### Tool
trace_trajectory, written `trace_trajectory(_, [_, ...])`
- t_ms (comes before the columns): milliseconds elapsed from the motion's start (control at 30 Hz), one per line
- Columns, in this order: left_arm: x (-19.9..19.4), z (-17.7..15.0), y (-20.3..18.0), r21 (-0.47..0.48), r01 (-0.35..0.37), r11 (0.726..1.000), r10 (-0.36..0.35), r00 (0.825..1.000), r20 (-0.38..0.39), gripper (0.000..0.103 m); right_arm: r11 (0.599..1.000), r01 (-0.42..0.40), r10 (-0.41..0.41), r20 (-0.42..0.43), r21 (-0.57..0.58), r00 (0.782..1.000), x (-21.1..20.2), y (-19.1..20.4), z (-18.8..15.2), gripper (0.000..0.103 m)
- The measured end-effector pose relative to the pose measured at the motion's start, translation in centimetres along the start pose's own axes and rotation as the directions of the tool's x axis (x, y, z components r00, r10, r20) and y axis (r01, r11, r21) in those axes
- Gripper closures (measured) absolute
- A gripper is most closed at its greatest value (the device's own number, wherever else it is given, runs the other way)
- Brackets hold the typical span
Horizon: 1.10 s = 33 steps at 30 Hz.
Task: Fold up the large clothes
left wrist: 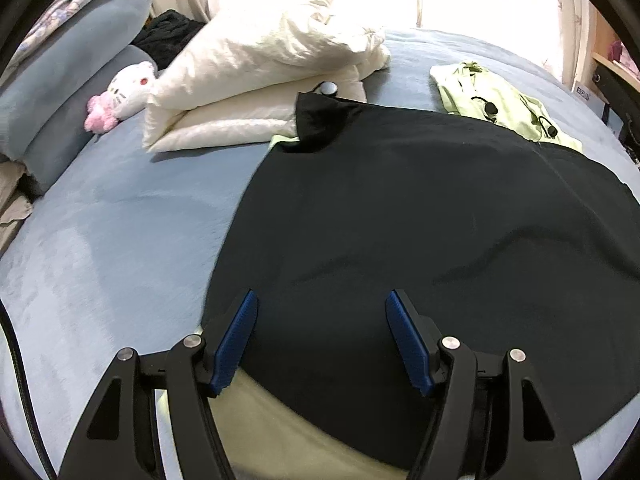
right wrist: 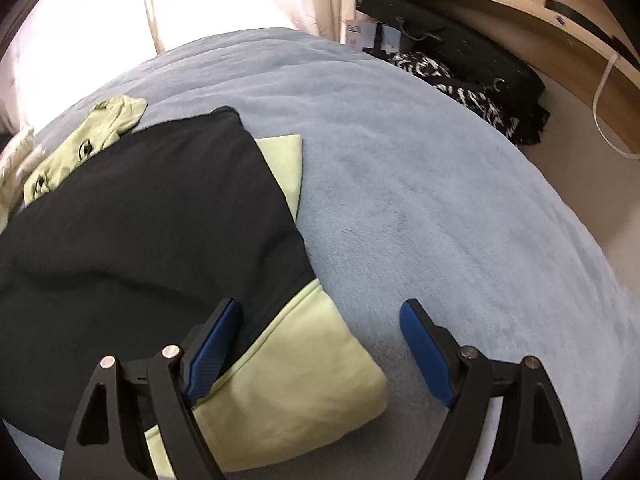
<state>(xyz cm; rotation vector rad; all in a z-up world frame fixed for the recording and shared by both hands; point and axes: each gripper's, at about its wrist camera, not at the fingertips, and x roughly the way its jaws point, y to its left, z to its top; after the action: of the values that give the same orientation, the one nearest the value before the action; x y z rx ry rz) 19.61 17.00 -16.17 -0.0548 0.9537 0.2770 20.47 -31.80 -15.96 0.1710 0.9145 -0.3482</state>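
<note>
A large black and pale green garment (left wrist: 420,208) lies spread on the blue bed cover (left wrist: 120,232). Its green hood with black cord toggles (left wrist: 500,108) lies at the far right. My left gripper (left wrist: 320,304) is open and empty, hovering over the garment's near edge, with pale green fabric (left wrist: 280,432) below it. In the right wrist view the black part (right wrist: 140,240) fills the left side, with a green hem (right wrist: 288,392) near and a green strip (right wrist: 284,160) farther off. My right gripper (right wrist: 320,316) is open and empty above the green hem and the bed cover (right wrist: 440,200).
A white folded duvet (left wrist: 260,76) and a pink and white plush toy (left wrist: 124,92) lie at the bed's far left, by blue pillows (left wrist: 60,80). To the right of the bed stand a wooden shelf (right wrist: 560,40), a black case (right wrist: 460,52) and black and white patterned cloth (right wrist: 460,84).
</note>
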Motion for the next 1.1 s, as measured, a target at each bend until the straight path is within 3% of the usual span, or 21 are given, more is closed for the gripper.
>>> trace_trajectory(133, [-2.4, -1.2, 1.0, -0.03, 0.001, 1.0, -0.001, 1.0, -0.003, 0.037, 0.999, -0.036, 0.034, 0.06, 0.025, 0.998, -4.0, 0.3, -1.7, 0.021])
trace_trajectory(300, [-6.0, -2.9, 2.0, -0.032, 0.005, 0.999, -0.005, 1.0, 0.005, 0.037, 0.996, -0.084, 0.087, 0.123, -0.026, 0.989, -7.9, 0.8, -2.6, 0.021])
trace_trajectory(433, [-8.3, -3.6, 2.6, -0.026, 0.039, 0.999, -0.038, 0.999, 0.008, 0.037, 0.987, -0.144, 0.151, 0.111, -0.07, 0.982, -9.7, 1.6, -3.0, 0.021])
trace_trajectory(567, [-8.4, -4.5, 4.0, -0.104, 0.149, 0.983, -0.155, 0.986, -0.057, 0.037, 0.97, -0.241, 0.242, 0.034, -0.036, 0.97, -9.7, 1.6, -4.1, 0.021])
trace_trajectory(667, [-7.3, -5.8, 6.0, -0.252, 0.299, 0.92, -0.335, 0.935, -0.113, 0.036, 0.947, -0.32, 0.321, -0.021, 0.036, 0.947, -9.0, 1.3, -5.4, 0.021])
trace_trajectory(700, [-6.7, -6.4, 6.7, -0.307, 0.351, 0.885, -0.401, 0.908, -0.119, 0.036, 0.935, -0.347, 0.35, -0.042, 0.069, 0.936, -8.5, 1.1, -5.8, 0.021])
trace_trajectory(867, [-3.3, -8.1, 7.7, -0.462, 0.423, 0.78, -0.525, 0.844, -0.113, 0.035, 0.884, -0.423, 0.45, -0.113, 0.201, 0.886, -5.4, 1.1, -6.9, 0.021])
trace_trajectory(933, [-2.4, -8.1, 7.6, -0.487, 0.449, 0.749, -0.547, 0.834, -0.071, 0.034, 0.852, -0.456, 0.497, -0.119, 0.258, 0.86, -3.6, 1.5, -6.7, 0.021])
trace_trajectory(1000, [-1.8, -7.7, 7.3, -0.493, 0.47, 0.732, -0.556, 0.83, -0.034, 0.03, 0.836, -0.467, 0.511, -0.102, 0.287, 0.853, -2.4, 1.9, -6.4, 0.021])
trace_trajectory(1100, [-0.5, -6.6, 6.5, -0.494, 0.474, 0.729, -0.544, 0.839, 0.002, 0.027, 0.818, -0.491, 0.528, -0.055, 0.299, 0.847, -0.9, 3.1, -5.3, 0.021])
